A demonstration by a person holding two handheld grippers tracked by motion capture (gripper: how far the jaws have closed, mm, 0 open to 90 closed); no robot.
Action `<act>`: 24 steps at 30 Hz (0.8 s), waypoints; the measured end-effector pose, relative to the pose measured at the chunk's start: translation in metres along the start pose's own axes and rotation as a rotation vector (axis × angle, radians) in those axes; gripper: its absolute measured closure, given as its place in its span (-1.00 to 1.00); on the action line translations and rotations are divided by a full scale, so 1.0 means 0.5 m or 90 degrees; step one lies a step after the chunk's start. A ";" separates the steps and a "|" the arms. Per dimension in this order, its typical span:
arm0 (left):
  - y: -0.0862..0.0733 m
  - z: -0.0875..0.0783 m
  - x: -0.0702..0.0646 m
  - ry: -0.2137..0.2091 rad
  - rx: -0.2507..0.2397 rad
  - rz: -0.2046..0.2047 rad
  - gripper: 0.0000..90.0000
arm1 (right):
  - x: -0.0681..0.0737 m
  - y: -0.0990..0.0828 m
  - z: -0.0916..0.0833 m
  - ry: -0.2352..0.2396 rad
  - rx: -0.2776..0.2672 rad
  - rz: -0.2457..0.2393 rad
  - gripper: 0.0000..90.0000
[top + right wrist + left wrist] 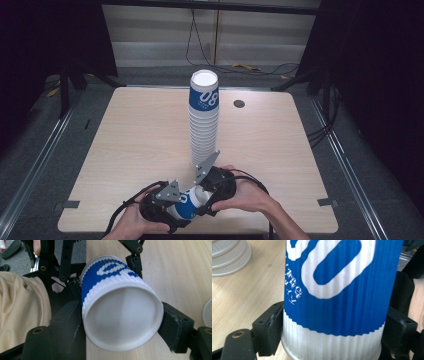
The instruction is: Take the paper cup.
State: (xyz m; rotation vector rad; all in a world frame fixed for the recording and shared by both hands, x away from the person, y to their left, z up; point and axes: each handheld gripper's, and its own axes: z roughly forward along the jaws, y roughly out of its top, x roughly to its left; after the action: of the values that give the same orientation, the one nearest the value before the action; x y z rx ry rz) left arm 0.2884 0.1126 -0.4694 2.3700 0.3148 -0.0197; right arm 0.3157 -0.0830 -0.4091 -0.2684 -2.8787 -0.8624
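Note:
A blue-and-white ribbed paper cup (190, 203) lies on its side just above the table's front edge, held between both grippers. My left gripper (172, 210) is shut on the cup's (337, 290) white lower band, one jaw pressing each side. My right gripper (122, 326) is shut on the other end of the cup (120, 315), whose round white end faces its camera. In the high view the right gripper (209, 192) meets the cup from the right. The left gripper's black linkage (63, 262) shows behind the cup.
A tall stack of the same cups (204, 120) stands on the light wooden table (125, 135) just beyond the grippers; its base (229, 255) is close at hand. A round grommet hole (239, 104) sits at the back right.

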 end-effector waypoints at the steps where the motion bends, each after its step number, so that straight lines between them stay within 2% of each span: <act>1: 0.000 0.000 -0.001 0.002 -0.003 -0.004 -0.63 | -0.002 0.004 0.004 0.005 0.004 0.003 -0.46; 2: 0.001 0.000 -0.002 0.000 -0.005 -0.003 -0.63 | -0.004 0.005 0.006 0.009 0.009 -0.009 -0.45; 4: 0.001 0.000 -0.003 0.001 -0.002 -0.001 -0.63 | -0.001 0.006 0.007 0.010 0.017 0.000 -0.43; 5: 0.001 -0.001 -0.003 0.004 0.003 0.001 -0.63 | -0.003 0.008 0.008 0.007 0.018 -0.011 -0.40; 10: -0.001 -0.002 -0.002 0.009 0.000 0.011 -0.65 | -0.002 0.010 0.008 0.011 0.019 -0.012 -0.38; 13: -0.002 -0.004 -0.002 0.010 -0.013 0.010 -0.66 | -0.004 0.009 0.003 0.002 0.021 -0.021 -0.38; 15: -0.004 -0.002 -0.002 0.005 -0.030 0.005 -0.67 | -0.004 0.008 0.002 0.009 0.007 -0.019 -0.38; 19: -0.006 -0.001 0.000 -0.008 -0.035 -0.002 -0.69 | -0.007 0.007 0.001 0.022 0.013 -0.002 -0.37; 21: -0.007 -0.002 0.001 -0.007 -0.035 0.002 -0.69 | -0.008 0.007 0.001 0.024 0.010 -0.007 -0.37; 23: -0.008 -0.003 0.002 -0.008 -0.053 -0.014 -0.69 | -0.007 0.007 0.001 0.022 0.009 -0.006 -0.37; 24: -0.007 -0.006 0.006 -0.006 -0.050 -0.014 -0.67 | -0.006 0.007 0.000 0.021 0.013 -0.001 -0.37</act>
State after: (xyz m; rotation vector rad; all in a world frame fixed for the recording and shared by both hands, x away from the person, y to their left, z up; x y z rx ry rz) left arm 0.2902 0.1176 -0.4701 2.2878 0.3318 -0.0283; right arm 0.3195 -0.0805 -0.4079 -0.2470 -2.8566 -0.8301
